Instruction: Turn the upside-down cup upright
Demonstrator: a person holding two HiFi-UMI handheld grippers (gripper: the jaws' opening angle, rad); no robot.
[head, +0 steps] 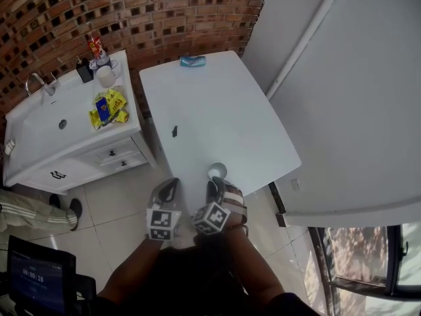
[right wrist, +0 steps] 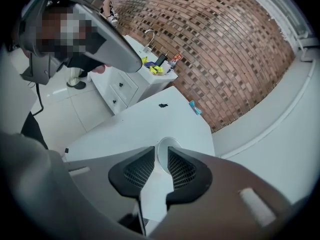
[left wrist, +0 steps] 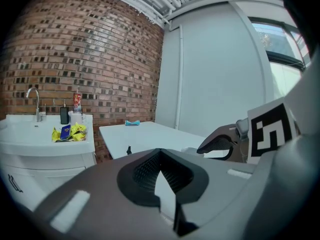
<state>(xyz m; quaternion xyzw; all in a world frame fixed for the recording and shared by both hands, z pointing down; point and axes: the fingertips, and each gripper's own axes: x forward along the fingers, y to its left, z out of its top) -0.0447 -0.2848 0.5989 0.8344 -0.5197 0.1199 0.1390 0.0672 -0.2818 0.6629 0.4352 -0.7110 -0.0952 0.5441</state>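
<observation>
White cup (head: 217, 170), white table (head: 223, 104), red-brick wall (head: 131, 12)

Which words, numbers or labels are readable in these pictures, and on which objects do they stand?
Nothing reads with certainty.
Dark screen: pale digits, too blurred to read.
Yellow packets: print too small.
Red tube: label too small.

Your white desk (head: 223, 104) carries three things, well apart. A white cup (head: 217, 171) stands near the edge closest to you. A small dark object (head: 174, 131) lies toward the middle, and a blue object (head: 193, 60) lies at the far edge, near the brick wall.
</observation>
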